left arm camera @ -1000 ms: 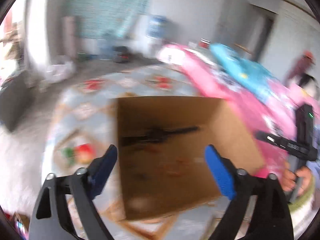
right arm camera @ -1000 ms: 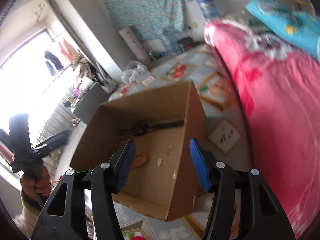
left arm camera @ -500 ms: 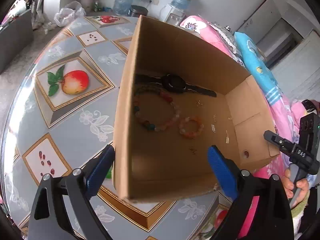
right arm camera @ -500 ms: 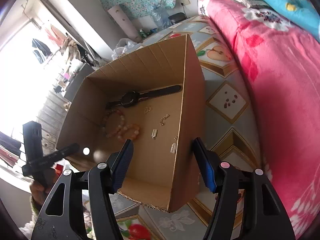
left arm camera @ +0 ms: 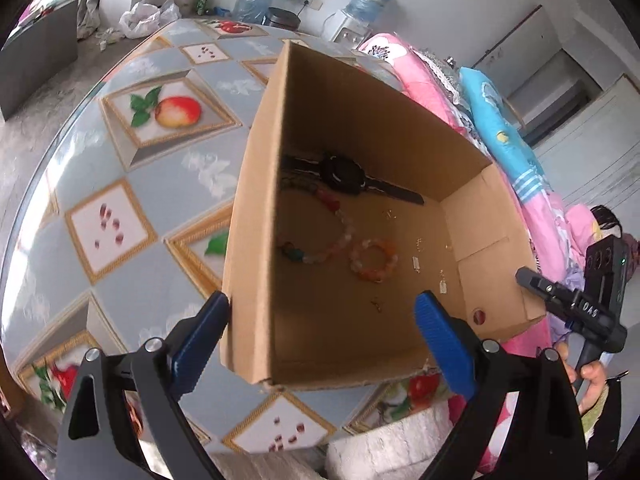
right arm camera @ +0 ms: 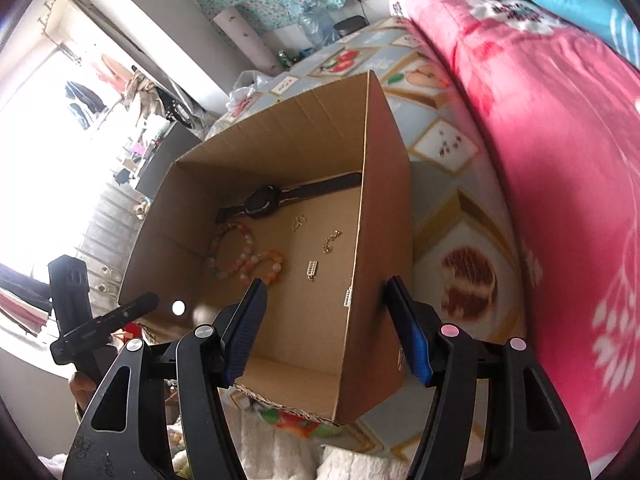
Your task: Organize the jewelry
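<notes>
Both the left gripper [left arm camera: 322, 330] and right gripper [right arm camera: 325, 322] hover empty with fingers wide over the cardboard box [left arm camera: 360, 96] at the table's [left arm camera: 120, 168] near edge, so I'd drop one straight onto the orange bracelet [left arm camera: 374, 260] mid-floor, clear of the walls.

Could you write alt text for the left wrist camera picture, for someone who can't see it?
An open cardboard box on a fruit-patterned table holds a black watch, two bead bracelets and small gold pieces. The open left gripper frames its near corner.
</notes>
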